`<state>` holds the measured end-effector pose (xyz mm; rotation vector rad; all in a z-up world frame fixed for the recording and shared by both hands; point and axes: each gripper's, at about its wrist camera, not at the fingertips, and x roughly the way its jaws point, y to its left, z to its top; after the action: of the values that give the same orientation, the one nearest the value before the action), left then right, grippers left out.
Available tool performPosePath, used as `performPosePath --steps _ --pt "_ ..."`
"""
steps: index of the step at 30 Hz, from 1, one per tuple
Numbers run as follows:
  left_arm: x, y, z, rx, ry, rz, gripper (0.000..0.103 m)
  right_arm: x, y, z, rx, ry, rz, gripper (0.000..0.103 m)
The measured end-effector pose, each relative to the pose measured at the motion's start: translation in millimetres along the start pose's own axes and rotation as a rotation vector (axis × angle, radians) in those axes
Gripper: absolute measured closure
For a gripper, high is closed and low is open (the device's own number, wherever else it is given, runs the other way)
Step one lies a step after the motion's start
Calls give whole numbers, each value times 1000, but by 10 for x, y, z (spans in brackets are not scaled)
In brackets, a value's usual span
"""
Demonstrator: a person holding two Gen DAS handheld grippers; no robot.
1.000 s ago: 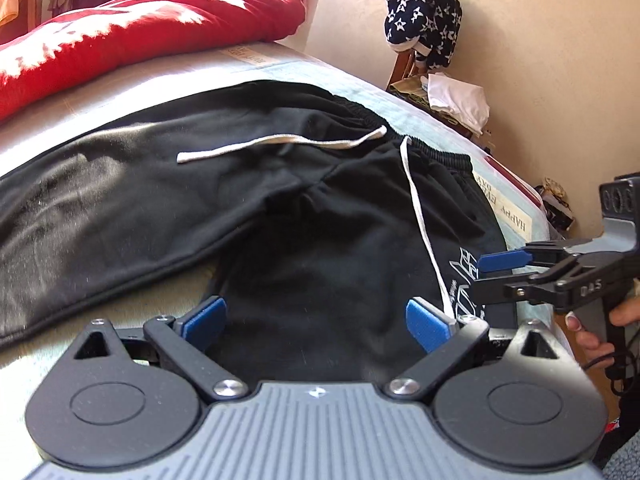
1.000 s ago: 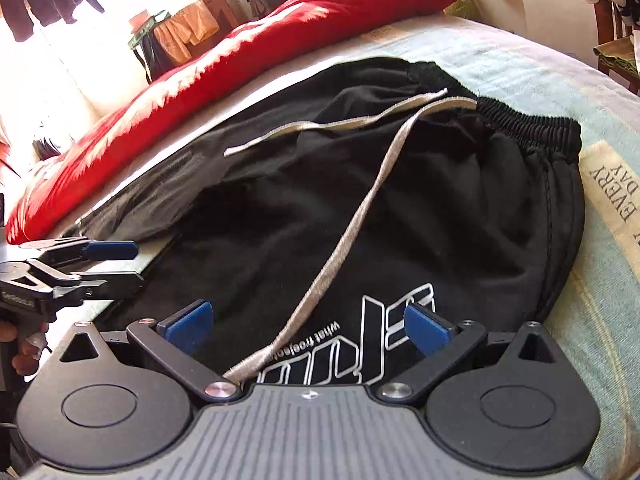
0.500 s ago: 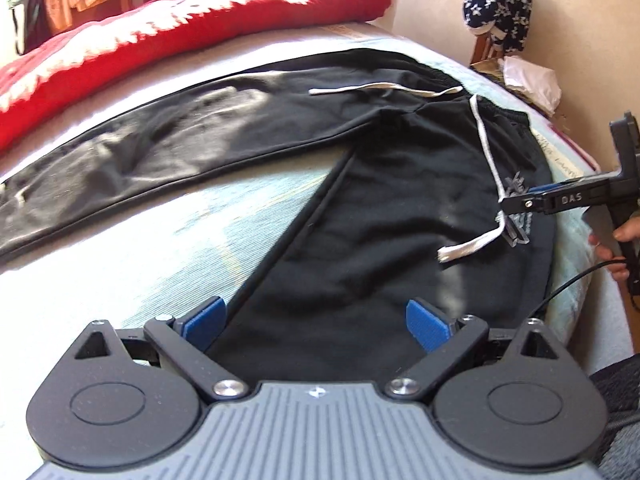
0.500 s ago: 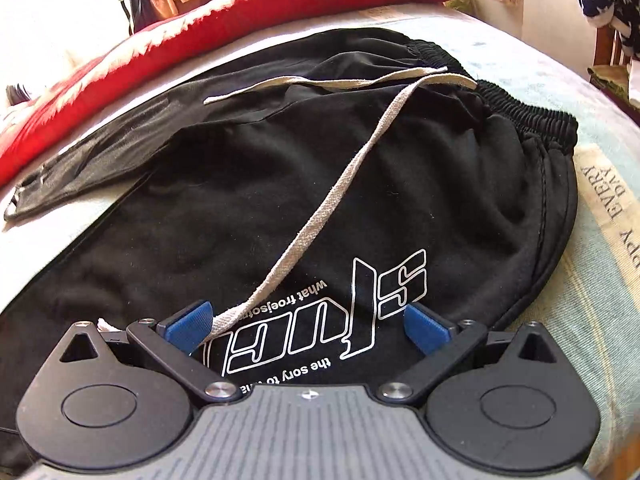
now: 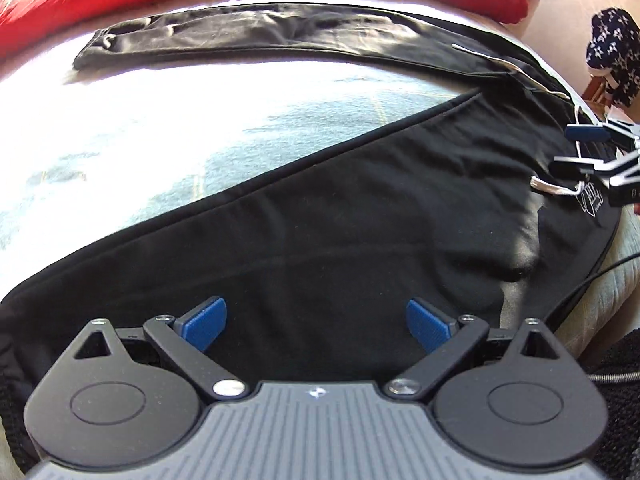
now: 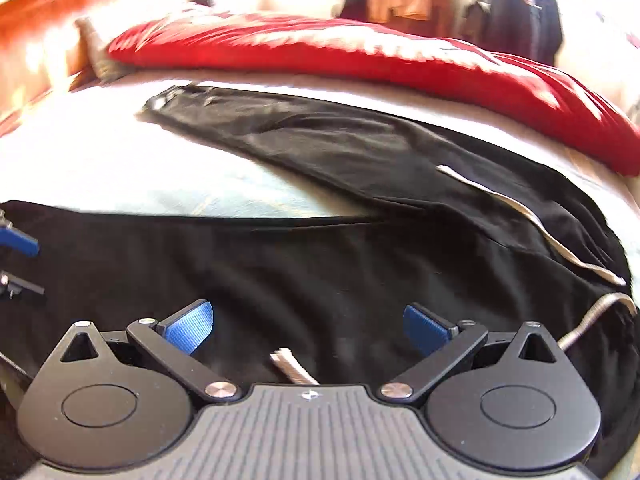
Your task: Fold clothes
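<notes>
We see black trousers (image 5: 320, 220) spread flat on a pale bed (image 5: 160, 120), the two legs splayed apart in a V with bare sheet between them. The near leg runs under both tools; the far leg (image 6: 320, 136) stretches toward a red duvet (image 6: 360, 52) that lies along the far edge of the bed. Our left gripper (image 5: 316, 322) hovers over the near leg with its blue pads (image 5: 204, 322) spread wide and nothing between them. Our right gripper (image 6: 306, 330) is likewise released, its pads wide apart above the dark cloth near the hip; a frayed end of the pale drawstring (image 6: 292, 368) lies between the pads, touching neither as far as we can tell. From the left wrist view, the right gripper (image 5: 580, 150) shows at the right edge over the waist area, beside the white printed logo (image 5: 592, 198), with the drawstring curling just beneath it. The other string end (image 6: 520, 208) trails across the upper far leg. The right wrist view is somewhat blurred. A dark star-patterned cloth (image 5: 614, 52) hangs by the wall beyond the bed.
</notes>
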<state>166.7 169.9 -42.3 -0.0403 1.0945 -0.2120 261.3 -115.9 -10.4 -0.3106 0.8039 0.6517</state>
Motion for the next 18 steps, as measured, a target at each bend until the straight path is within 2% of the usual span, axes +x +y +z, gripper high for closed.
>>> performPosePath --steps 2,6,9,11,14,18 --pt "-42 95 -97 -55 -3 10 6 150 206 0 -102 47 45 0" --pt "-120 225 -319 -112 12 58 6 460 458 -41 -198 129 59 0" --pt "-206 334 -505 -150 26 101 6 567 443 43 -150 110 89 0" --pt "-268 410 -619 -176 32 129 6 639 424 129 -105 106 73 0" --pt "-413 550 -609 -228 -25 146 6 618 466 226 -93 83 87 0" --pt "-352 687 -559 -253 -46 133 6 594 590 271 -126 71 98 0"
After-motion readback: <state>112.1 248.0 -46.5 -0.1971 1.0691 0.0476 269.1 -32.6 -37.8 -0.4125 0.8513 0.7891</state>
